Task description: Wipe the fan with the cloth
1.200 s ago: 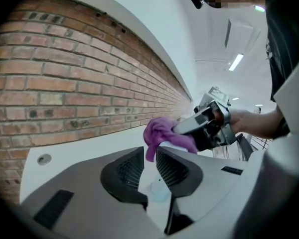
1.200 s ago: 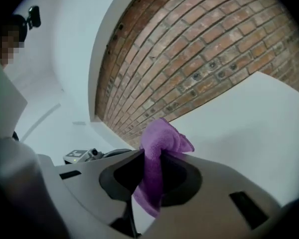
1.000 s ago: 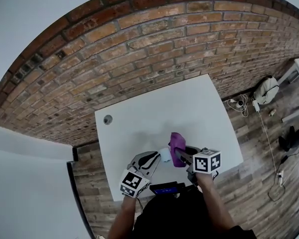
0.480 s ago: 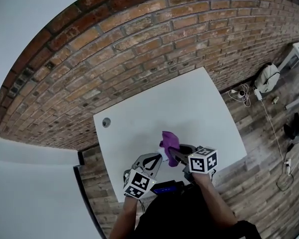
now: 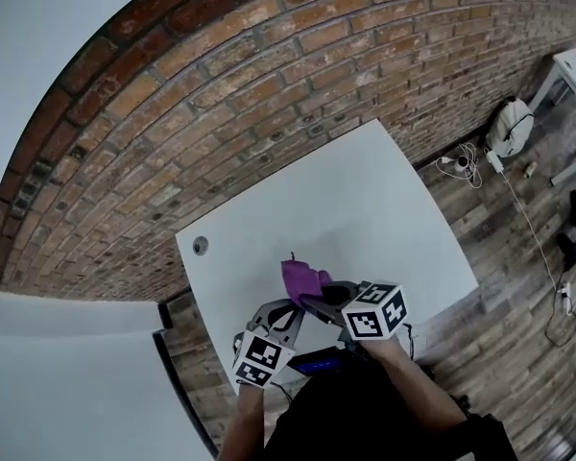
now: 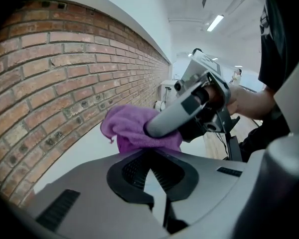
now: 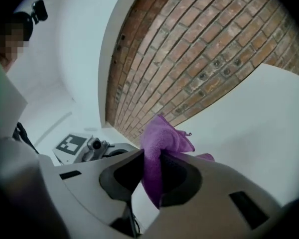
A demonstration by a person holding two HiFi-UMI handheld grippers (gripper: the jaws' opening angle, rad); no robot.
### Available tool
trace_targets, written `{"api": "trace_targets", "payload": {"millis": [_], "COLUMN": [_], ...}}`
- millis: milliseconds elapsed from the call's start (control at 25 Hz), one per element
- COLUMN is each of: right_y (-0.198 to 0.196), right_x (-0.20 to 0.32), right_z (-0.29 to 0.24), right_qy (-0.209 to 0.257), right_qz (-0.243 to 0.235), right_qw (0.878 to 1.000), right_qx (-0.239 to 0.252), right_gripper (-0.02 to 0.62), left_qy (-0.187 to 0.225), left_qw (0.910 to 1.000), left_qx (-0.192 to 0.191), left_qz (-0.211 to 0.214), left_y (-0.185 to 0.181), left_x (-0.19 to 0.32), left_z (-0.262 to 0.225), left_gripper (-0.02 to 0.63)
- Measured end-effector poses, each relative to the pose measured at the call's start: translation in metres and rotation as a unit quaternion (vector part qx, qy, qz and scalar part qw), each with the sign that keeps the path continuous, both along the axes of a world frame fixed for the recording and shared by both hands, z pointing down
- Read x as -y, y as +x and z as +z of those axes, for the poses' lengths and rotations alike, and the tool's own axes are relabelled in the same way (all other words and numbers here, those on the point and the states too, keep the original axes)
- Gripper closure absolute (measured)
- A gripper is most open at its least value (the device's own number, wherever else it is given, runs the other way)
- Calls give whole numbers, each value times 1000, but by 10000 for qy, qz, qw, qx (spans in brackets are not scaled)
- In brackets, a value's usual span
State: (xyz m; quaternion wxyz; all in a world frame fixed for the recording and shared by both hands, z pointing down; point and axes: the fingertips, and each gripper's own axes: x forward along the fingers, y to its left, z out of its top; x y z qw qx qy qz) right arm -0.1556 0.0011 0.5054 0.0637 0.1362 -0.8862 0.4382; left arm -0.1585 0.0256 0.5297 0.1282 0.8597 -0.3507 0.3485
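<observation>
My right gripper [image 5: 314,301] is shut on a purple cloth [image 5: 301,279] and holds it above the near part of the white table [image 5: 365,209]. In the right gripper view the cloth [image 7: 162,136] hangs pinched between the jaws of my right gripper [image 7: 152,159]. My left gripper [image 5: 286,313] is just left of it, tips close under the cloth, jaws shut. In the left gripper view the cloth [image 6: 129,128] bulges just beyond my left gripper [image 6: 152,156], with a right gripper finger [image 6: 177,116] lying across it. No fan shows clearly in any view.
A brick wall [image 5: 269,94] runs along the table's far side. A round cable hole [image 5: 201,246] sits at the table's far left corner. A dark device with a blue glow [image 5: 317,361] lies at the near edge. A bag and cables [image 5: 512,128] are on the floor, right.
My right gripper has carried the cloth leftward, up over the left gripper's tips. A small white object seen beside the cloth a second ago no longer shows. The left gripper has barely shifted.
</observation>
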Motion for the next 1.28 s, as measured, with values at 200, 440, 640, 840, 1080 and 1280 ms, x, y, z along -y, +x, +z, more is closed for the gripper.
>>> {"api": "trace_targets", "payload": {"millis": [200, 440, 640, 840, 1080, 1280], "right_y": [18, 32, 40, 12, 33, 31], "right_x": [12, 8, 15, -5, 5, -11], "right_z": [36, 101, 55, 5, 68, 129], "right_qy": [-583, -1316, -1129, -334, -993, -1457], "right_qz": [517, 408, 666, -191, 467, 268], "right_qw": [9961, 9904, 9884, 9918, 9874, 9882], "right_qx": [410, -70, 767, 1218, 1138, 378], "right_gripper": [520, 520, 520, 520, 520, 520], "left_qy": [-43, -146, -206, -257, -292, -339], "left_qw": [9999, 9999, 9998, 9996, 9994, 9992], "left_qx": [-79, 9, 40, 117, 180, 201], "left_qz": [-72, -40, -31, -48, -61, -86], "left_y": [1, -1, 1, 0, -1, -2], "left_x": [-1, 1, 1, -1, -1, -1], "left_z": [0, -1, -1, 0, -1, -1], "left_gripper": [600, 600, 600, 600, 600, 600]}}
